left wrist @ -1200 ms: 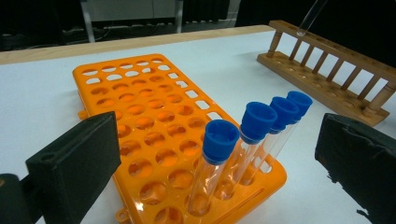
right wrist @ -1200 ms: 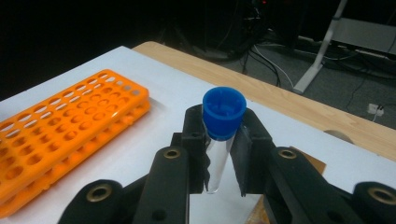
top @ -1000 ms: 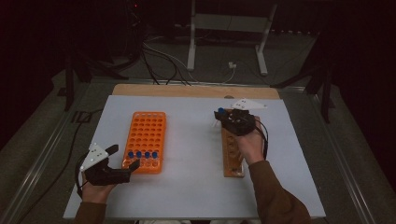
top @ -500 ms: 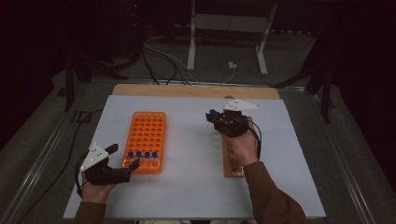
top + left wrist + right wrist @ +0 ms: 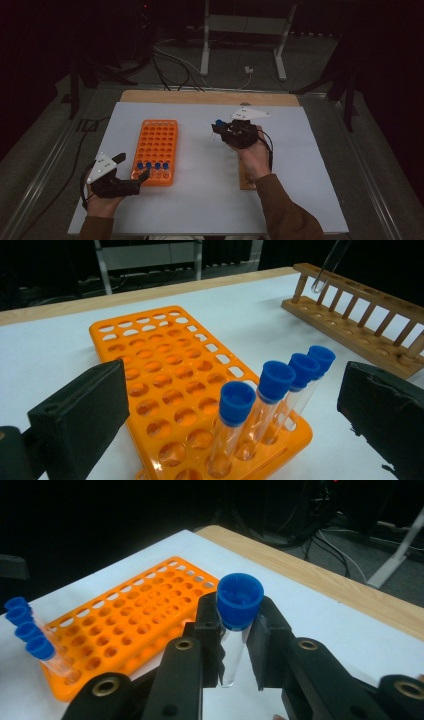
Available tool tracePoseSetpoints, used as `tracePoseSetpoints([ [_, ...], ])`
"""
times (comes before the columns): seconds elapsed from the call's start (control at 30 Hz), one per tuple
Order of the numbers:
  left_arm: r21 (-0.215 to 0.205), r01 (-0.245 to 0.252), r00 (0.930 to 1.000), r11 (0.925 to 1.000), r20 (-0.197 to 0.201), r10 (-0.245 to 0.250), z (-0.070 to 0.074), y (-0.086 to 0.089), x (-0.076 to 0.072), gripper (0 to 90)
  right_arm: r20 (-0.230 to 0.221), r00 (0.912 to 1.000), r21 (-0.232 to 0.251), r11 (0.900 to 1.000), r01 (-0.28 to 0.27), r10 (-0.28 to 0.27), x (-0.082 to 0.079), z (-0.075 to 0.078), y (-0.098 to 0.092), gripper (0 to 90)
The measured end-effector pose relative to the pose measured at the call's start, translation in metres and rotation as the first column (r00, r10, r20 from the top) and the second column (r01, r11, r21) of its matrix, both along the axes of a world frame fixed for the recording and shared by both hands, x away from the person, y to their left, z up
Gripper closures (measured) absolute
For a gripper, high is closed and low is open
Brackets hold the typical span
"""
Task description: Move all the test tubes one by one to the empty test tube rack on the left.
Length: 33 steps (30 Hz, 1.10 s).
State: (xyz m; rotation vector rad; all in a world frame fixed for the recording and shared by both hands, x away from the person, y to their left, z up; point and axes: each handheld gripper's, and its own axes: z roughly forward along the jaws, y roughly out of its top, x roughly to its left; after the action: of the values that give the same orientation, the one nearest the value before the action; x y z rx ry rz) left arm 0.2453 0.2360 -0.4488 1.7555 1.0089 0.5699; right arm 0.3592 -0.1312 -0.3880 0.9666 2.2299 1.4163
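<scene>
Right gripper (image 5: 234, 645) is clamping a blue-capped test tube (image 5: 236, 625) just below its cap, carrying it above the white mat between wooden rack (image 5: 246, 175) and orange rack (image 5: 156, 150); next likely needs lining up over a free hole beside the four tubes (image 5: 272, 390), while left gripper (image 5: 131, 167) is waiting open.

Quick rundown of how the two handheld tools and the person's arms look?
Both tools are black with chunky block jaws. The left tool and right tool each carry a pale grey three-cornered plate on top. A thin black cable trails from each. In the right gripper view the right tool's linkage arms show brass-coloured pivot bushings. The person's right sleeve is brown; the left cuff looks alike.
</scene>
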Motion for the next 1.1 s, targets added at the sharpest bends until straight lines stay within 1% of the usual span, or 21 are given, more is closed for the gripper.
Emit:
tracePoseSetpoints([
  [0.07,0.01,0.005,1.0,0.9999,0.001,-0.005,0.002,-0.002,0.0,0.8,-0.003,1.0,-0.003,1.0,-0.009,0.009,-0.001,0.001,0.004,76.9],
  [0.2,0.017,0.009,0.9999,0.9998,0.007,-0.009,0.006,-0.005,0.002,1.1,-0.003,0.9996,-0.003,1.0,-0.029,0.029,-0.002,0.003,0.012,76.9],
  [0.33,0.03,0.024,0.9995,0.9992,0.018,-0.025,0.012,-0.01,0.005,1.1,-0.005,0.9987,-0.004,0.999,-0.051,0.051,-0.002,0.006,0.022,77.0],
  [0.6,0.045,0.059,0.9977,0.9973,0.031,-0.06,0.02,-0.027,0.012,1.4,-0.018,0.9944,0.006,0.995,-0.104,0.104,-0.005,0.012,0.045,76.9],
  [0.73,0.057,0.076,0.996,0.9955,0.043,-0.078,0.026,-0.038,0.017,3.8,-0.017,0.9902,0.002,0.99,-0.138,0.138,-0.009,0.016,0.059,76.9],
  [0.8,0.059,0.088,0.9948,0.9944,0.047,-0.091,0.029,-0.044,0.019,6.3,-0.016,0.9878,0.001,0.988,-0.155,0.155,-0.012,0.018,0.066,76.9],
  [0.87,0.074,0.091,0.9943,0.9931,0.049,-0.095,0.031,-0.05,0.021,8.7,-0.019,0.9847,0.005,0.985,-0.173,0.173,-0.014,0.02,0.073,76.8],
  [0.93,0.073,0.103,0.9928,0.992,0.055,-0.107,0.033,-0.054,0.024,16.2,-0.018,0.9814,0.006,0.982,-0.191,0.191,-0.017,0.02,0.079,76.8],
  [0.97,0.074,0.105,0.9926,0.9917,0.054,-0.109,0.034,-0.056,0.025,17.9,-0.02,0.9793,0.004,0.98,-0.201,0.201,-0.019,0.02,0.081,76.8],
  [1.0,0.08,0.106,0.9923,0.9911,0.055,-0.111,0.034,-0.058,0.026,21.0,-0.02,0.9777,0.001,0.978,-0.209,0.209,-0.02,0.02,0.083,76.8],
  [1.1,0.081,0.121,0.9904,0.9894,0.058,-0.126,0.035,-0.064,0.028,30.5,-0.027,0.9735,0.001,0.974,-0.227,0.227,-0.024,0.019,0.089,76.8],
])
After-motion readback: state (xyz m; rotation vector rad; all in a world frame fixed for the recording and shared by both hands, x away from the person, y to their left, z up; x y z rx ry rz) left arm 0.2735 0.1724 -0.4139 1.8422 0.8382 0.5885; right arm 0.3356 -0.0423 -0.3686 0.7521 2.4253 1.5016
